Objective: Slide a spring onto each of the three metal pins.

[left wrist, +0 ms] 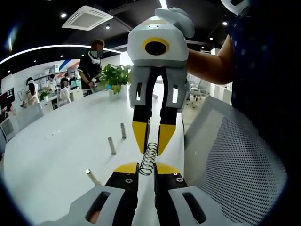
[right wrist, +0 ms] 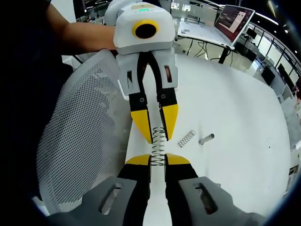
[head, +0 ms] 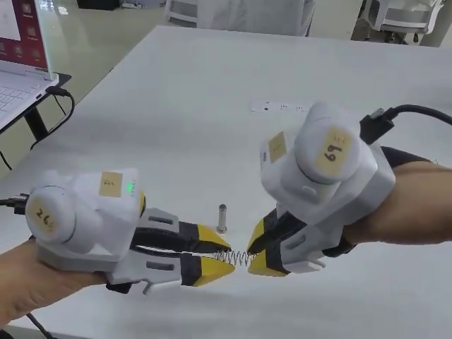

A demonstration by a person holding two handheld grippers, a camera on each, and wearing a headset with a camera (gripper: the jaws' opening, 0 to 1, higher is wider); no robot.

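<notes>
A thin wire spring [head: 240, 258] hangs in the air between my two grippers, just above the white table [head: 212, 106]. The left gripper [head: 222, 258] is shut on its left end and the right gripper [head: 256, 256] on its right end. One short metal pin [head: 222, 217] stands upright just behind them. In the left gripper view my left gripper [left wrist: 146, 168] holds the spring [left wrist: 149, 159] opposite the right gripper [left wrist: 151, 149]. A pin [left wrist: 112, 146], a second spring [left wrist: 123, 130] and a tilted pin [left wrist: 91, 176] lie to the left. In the right gripper view the right gripper [right wrist: 158, 161] grips the spring [right wrist: 159, 147]. A loose spring [right wrist: 186, 138] lies beside a pin [right wrist: 206, 139].
An open laptop [head: 18, 49] sits on a stand off the table's left edge, with cables below it. A small white label strip [head: 279, 107] lies mid-table. A mesh chair back [left wrist: 225, 155] is close to the table's near edge. People stand far off.
</notes>
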